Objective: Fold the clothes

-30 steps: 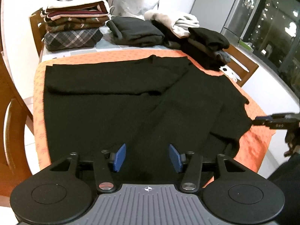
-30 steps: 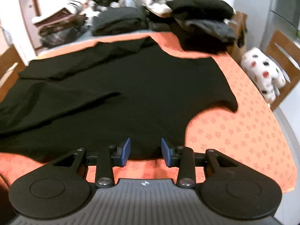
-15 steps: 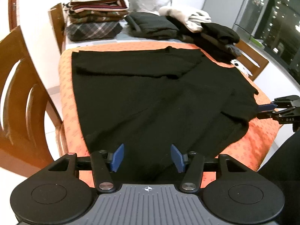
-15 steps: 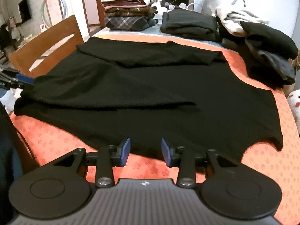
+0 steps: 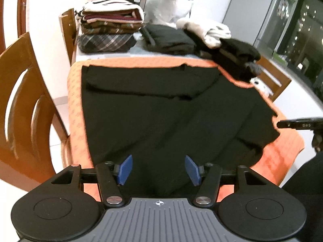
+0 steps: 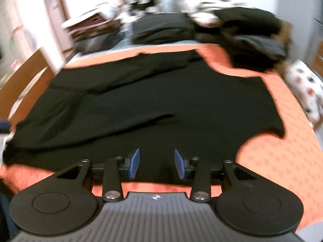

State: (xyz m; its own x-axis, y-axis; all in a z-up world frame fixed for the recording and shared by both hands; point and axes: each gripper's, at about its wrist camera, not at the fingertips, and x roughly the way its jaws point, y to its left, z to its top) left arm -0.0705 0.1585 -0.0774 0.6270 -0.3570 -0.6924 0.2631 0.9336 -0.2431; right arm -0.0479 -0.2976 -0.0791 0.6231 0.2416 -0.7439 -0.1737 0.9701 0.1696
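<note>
Jaws of left gripper [image 5: 158,169] have just been opening, standing wide and gripping nothing; right gripper [image 6: 156,163] is gaping narrower, seemingly empty in the blurred view, above the matte, creased black garment [image 5: 161,109].

Wooden chair [image 5: 22,100] left; spotted plush toy [image 6: 304,88] right.

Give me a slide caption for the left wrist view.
Open left gripper over a black garment spread on an orange cloth.
</note>
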